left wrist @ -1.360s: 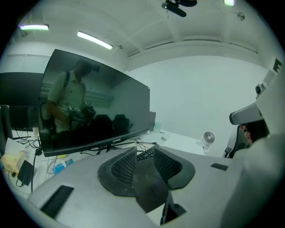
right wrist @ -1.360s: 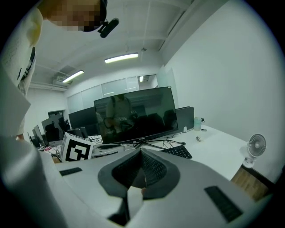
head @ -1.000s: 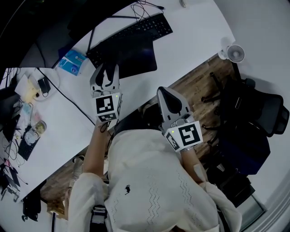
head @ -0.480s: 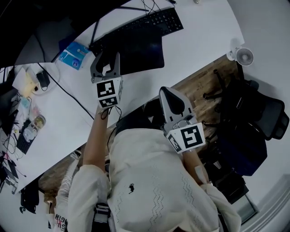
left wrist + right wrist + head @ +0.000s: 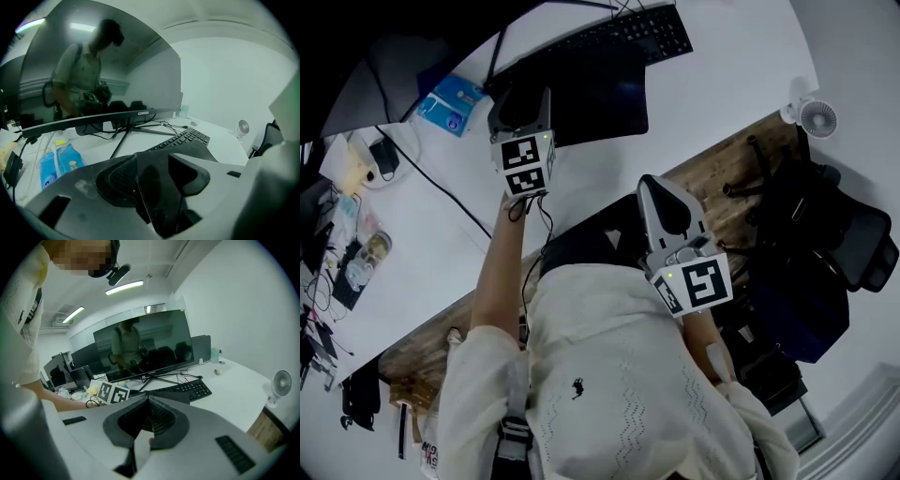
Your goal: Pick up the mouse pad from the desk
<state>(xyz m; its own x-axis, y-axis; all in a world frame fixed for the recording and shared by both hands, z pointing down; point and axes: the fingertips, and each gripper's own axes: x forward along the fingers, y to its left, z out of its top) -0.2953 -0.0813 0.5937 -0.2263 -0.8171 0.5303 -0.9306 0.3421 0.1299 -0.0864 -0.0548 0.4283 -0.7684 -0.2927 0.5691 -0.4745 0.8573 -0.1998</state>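
Note:
The mouse pad (image 5: 598, 89) is a dark rectangle lying flat on the white desk (image 5: 722, 84), just in front of the black keyboard (image 5: 630, 34). My left gripper (image 5: 521, 96) hovers over the pad's left edge with its jaws apart. In the left gripper view the dark pad (image 5: 194, 147) shows beyond the left gripper (image 5: 152, 185) and reaches up to the keyboard (image 5: 185, 137). My right gripper (image 5: 662, 185) is held back over the desk's front edge, close to the person's body, away from the pad. In its own view the right gripper (image 5: 150, 420) is shut and empty.
A wide monitor (image 5: 103, 79) stands behind the keyboard. A blue packet (image 5: 450, 101) lies left of the pad, and a black cable (image 5: 441, 202) crosses the desk. Clutter (image 5: 356, 253) fills the desk's left end. A small white fan (image 5: 817, 117) and an office chair (image 5: 839, 234) stand at the right.
My left gripper has reached forward over the desk, from near the pad's front left corner to over its left edge. The right gripper has barely moved.

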